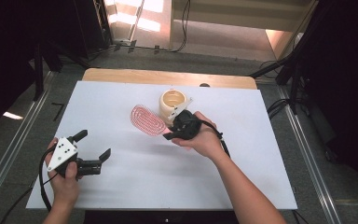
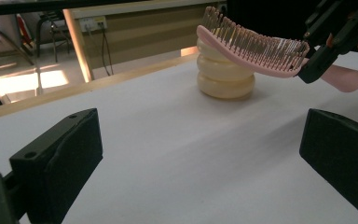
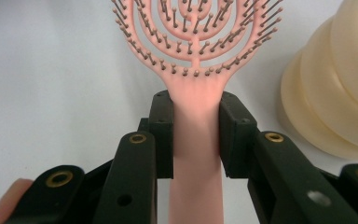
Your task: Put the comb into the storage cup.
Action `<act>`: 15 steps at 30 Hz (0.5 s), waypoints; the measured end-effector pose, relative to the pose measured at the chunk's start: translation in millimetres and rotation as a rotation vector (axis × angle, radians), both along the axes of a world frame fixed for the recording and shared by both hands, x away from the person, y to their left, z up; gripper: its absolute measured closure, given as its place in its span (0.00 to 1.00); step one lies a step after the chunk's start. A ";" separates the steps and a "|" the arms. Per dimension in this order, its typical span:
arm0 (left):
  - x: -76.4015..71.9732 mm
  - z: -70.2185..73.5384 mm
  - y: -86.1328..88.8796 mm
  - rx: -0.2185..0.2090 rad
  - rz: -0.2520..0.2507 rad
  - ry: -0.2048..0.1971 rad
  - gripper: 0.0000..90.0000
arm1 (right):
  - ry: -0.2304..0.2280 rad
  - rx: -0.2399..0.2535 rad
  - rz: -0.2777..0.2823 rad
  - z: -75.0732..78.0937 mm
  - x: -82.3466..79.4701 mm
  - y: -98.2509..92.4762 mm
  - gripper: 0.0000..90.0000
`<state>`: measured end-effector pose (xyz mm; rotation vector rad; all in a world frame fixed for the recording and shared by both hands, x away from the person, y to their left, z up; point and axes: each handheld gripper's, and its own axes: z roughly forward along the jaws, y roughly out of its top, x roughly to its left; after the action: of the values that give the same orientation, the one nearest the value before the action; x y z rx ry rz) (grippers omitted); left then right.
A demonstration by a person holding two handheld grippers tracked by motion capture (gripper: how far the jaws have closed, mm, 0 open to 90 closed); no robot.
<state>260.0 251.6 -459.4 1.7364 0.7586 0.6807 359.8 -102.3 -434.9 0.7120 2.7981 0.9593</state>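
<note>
A pink hairbrush point(image 1: 148, 120) with an open, looped head is held above the white table, bristles up. My right gripper point(image 1: 173, 132) is shut on its handle point(image 3: 196, 140); both black pads press the handle just below the head. From the left gripper view the hairbrush point(image 2: 256, 46) hangs in the air in front of a cream ribbed cup point(image 2: 224, 74). That cup point(image 1: 173, 105) stands upright just behind the brush. My left gripper point(image 1: 93, 145) sits near the table's front left, open with nothing between its fingers point(image 2: 60, 158).
The white table top point(image 1: 121, 186) has a wooden strip point(image 1: 168, 76) along its far edge. Dark stands and cables ring the table on the floor.
</note>
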 end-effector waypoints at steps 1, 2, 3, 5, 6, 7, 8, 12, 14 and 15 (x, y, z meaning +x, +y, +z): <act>0.6 1.1 -2.7 -0.002 -0.001 0.001 0.00 | -0.005 0.005 -0.003 0.1 -1.1 -1.9 0.76; 1.3 2.3 -5.2 -0.003 -0.005 -0.001 0.00 | 0.001 0.013 -0.003 0.0 -2.1 -3.4 0.76; 1.3 2.3 -5.2 -0.003 -0.005 -0.001 0.00 | -0.001 0.011 -0.002 0.0 -3.6 -4.6 0.76; 3.5 5.6 -13.2 -0.010 -0.019 -0.004 0.00 | -0.009 0.014 -0.005 -0.3 -6.1 -7.9 0.76; 3.5 5.6 -13.2 -0.010 -0.019 -0.004 0.00 | -0.014 0.017 -0.003 -0.4 -6.4 -9.4 0.76; 4.5 6.9 -15.5 -0.010 -0.025 -0.005 0.00 | -0.014 0.017 -0.003 -0.4 -6.4 -9.4 0.76; 6.4 9.6 -21.0 -0.016 -0.035 -0.006 0.00 | -0.022 0.029 -0.008 -0.5 -8.4 -13.4 0.76; 9.6 14.5 -29.4 -0.022 -0.053 -0.010 0.00 | -0.023 0.048 -0.023 0.3 -11.5 -19.0 0.76; 12.0 18.5 -36.2 -0.023 -0.067 -0.011 0.00 | -0.031 0.068 -0.030 0.6 -14.0 -25.1 0.76; 12.7 19.9 -38.7 -0.024 -0.069 -0.009 0.00 | -0.033 0.072 -0.035 0.8 -15.0 -26.6 0.76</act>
<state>272.7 213.0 -439.5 1.7288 0.6952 0.6294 344.7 -128.9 -434.1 0.7451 2.7260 1.0598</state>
